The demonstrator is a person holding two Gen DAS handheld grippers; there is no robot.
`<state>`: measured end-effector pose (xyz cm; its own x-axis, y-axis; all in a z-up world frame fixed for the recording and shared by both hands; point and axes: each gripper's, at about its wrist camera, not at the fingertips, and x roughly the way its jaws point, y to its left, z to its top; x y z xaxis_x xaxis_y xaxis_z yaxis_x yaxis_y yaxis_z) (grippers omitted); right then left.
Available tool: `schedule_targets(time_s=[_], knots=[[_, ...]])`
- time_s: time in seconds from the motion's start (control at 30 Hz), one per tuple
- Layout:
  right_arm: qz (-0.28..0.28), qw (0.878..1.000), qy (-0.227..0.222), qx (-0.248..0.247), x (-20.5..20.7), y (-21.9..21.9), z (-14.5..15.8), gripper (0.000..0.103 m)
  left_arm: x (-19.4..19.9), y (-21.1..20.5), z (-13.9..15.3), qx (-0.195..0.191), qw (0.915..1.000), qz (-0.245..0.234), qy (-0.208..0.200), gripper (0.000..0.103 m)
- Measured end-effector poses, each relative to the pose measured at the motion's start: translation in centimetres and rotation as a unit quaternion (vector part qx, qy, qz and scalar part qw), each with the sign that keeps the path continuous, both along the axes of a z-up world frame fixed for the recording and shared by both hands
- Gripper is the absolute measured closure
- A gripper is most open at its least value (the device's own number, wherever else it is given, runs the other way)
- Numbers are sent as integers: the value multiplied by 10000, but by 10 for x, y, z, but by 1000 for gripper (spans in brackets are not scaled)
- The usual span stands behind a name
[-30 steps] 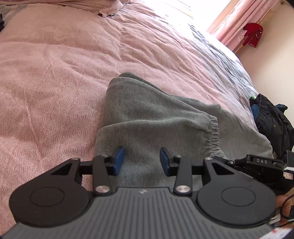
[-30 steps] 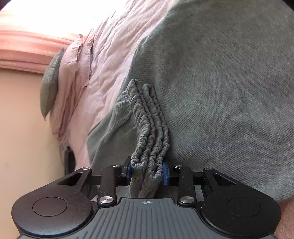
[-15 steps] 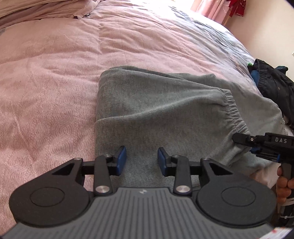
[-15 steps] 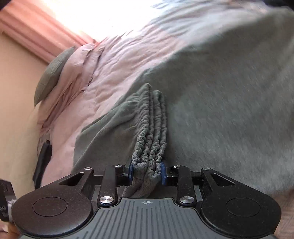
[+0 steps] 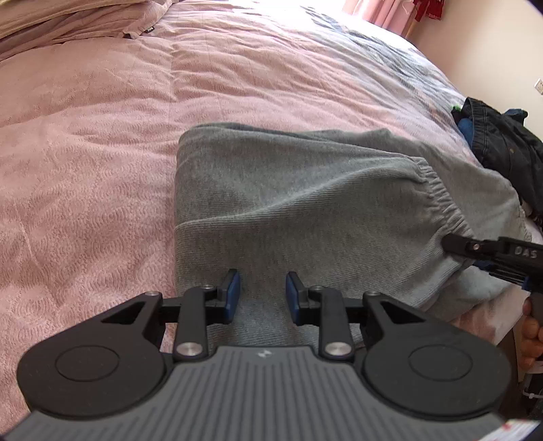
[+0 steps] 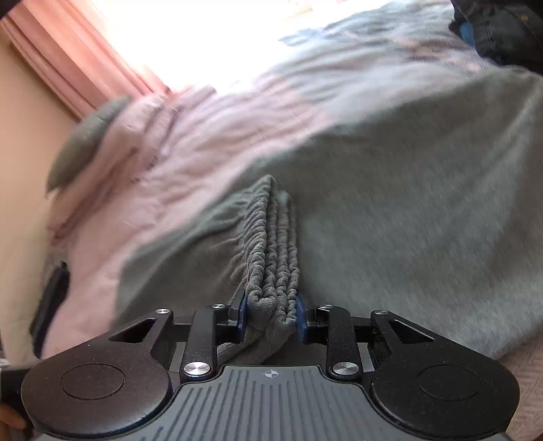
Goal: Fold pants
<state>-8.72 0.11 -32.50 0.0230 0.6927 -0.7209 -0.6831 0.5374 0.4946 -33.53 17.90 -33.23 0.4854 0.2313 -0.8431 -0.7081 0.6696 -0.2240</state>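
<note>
Grey sweatpants (image 5: 305,203) lie folded on the pink bedcover (image 5: 85,142), the elastic waistband (image 5: 441,200) at the right. My left gripper (image 5: 263,291) hovers over the near edge of the pants. Its jaws are closing, with fabric below the gap and the blue pads not pressing on it. My right gripper (image 6: 271,308) is shut on the bunched waistband (image 6: 271,244), with several layers pinched between its pads. In the left wrist view the right gripper (image 5: 454,242) holds the waistband's near corner, with a hand (image 5: 531,336) on its handle.
A pile of dark clothes (image 5: 502,149) sits at the bed's right edge. Pillows (image 5: 68,20) lie at the head of the bed. A pink curtain (image 6: 68,57) and a bright window stand beyond. A grey cushion (image 6: 85,135) rests by the wall.
The left jaws have narrowed a little and that view has rolled, bringing more of the pants into sight. The right gripper, still clamping the waistband, has rolled and shifted right.
</note>
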Motion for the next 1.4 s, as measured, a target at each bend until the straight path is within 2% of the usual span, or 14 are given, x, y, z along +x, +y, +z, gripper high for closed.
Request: schedule_targets(time_s=[0.1, 0.2, 0.33, 0.5, 0.67, 0.77, 0.8, 0.87, 0.97, 1.07, 1.13, 1.23, 1.3, 1.4], knots=[[-200, 9991, 357, -61, 5, 1, -9, 78, 1, 0, 0, 23, 10000, -51, 41, 79], [-10, 9998, 132, -124, 2, 4, -3, 78, -1, 3, -1, -26, 10000, -81, 2, 79], [-93, 9995, 290, -129, 8, 7, -7, 78, -1, 5, -1, -57, 9999, -132, 16, 79], [150, 9988, -405, 247, -8, 0, 21, 79, 0, 4, 1, -83, 9998, -164, -40, 79], [-58, 9988, -150, -467, -1, 4, -10, 78, 7, 2, -2, -60, 9996, -283, 78, 79], [74, 9953, -42, -967, 8, 20, 0, 63, 4, 3, 8, 55, 9991, -383, 164, 79], [79, 9936, -182, -1113, 10, 21, 8, 57, -1, 7, 13, 83, 9992, -335, 189, 79], [17, 9887, -871, -1223, 9, 25, 30, 57, -10, 15, 27, 254, 9994, -203, 132, 79], [103, 9774, -1921, -871, 2, 38, 54, 57, -12, 32, 42, 589, 9983, -2, 10, 79], [636, 9751, -2091, -385, -9, 69, 49, 58, 9, 49, 38, 806, 9967, 26, -36, 79], [934, 9709, -2192, -222, -17, 91, 36, 65, 31, 60, 28, 923, 9956, -11, -128, 79], [1169, 9609, -2449, -549, -20, 124, -4, 77, 63, 75, 1, 963, 9953, -99, -31, 79], [1191, 9583, -2519, -639, -10, 132, -26, 77, 81, 84, -20, 988, 9947, -158, 221, 79], [1008, 9618, -2421, -782, 5, 136, -26, 77, 89, 90, -29, 1021, 9942, -138, 296, 79]])
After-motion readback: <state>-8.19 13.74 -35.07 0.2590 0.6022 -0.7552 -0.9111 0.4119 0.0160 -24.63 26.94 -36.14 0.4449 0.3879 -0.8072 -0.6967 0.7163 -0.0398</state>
